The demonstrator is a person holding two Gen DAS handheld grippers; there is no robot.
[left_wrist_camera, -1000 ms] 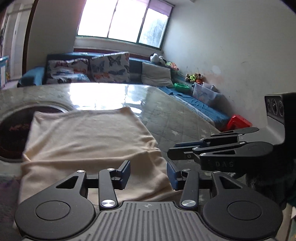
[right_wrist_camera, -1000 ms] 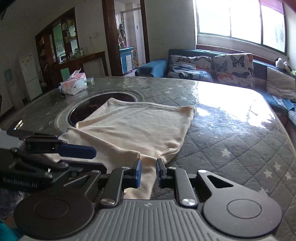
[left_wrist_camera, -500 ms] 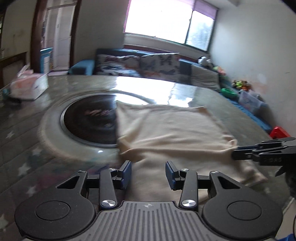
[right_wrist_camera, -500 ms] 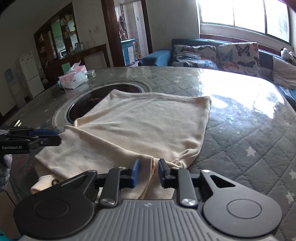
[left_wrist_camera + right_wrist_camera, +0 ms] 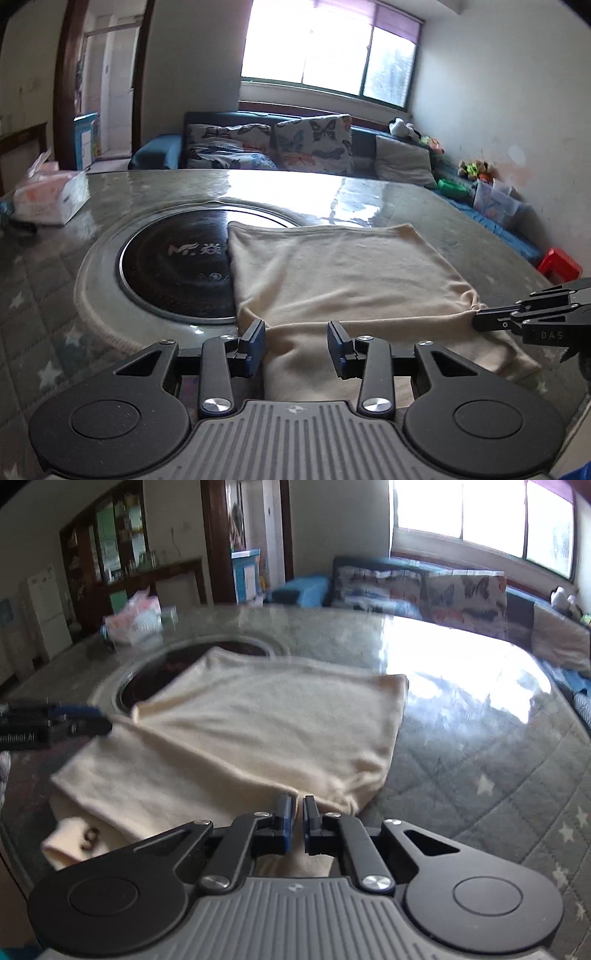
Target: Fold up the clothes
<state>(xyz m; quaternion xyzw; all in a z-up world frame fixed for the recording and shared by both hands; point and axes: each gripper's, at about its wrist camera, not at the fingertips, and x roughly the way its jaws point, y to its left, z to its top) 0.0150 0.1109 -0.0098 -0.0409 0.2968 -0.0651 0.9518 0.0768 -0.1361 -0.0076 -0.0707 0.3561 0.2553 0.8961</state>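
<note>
Cream garment (image 5: 343,273) lies flat on the table (image 5: 388,192), far left corner over the inset black hob (image 5: 177,269). Right tool (image 5: 299,819) has just clenched on the near right fold corner. Left tool (image 5: 295,347) is released, straddling the near left edge, likely lining up a matching pinch for a two-corner fold.

The right gripper (image 5: 299,821) has just closed to a narrow slit, while the left gripper (image 5: 296,349) stands apart.

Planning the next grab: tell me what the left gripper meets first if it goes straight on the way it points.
The left gripper, fingers apart, points down at the near edge of the cream garment on the quilt-patterned table. It would most likely meet that cloth first; its exact height above the cloth is unclear.
</note>
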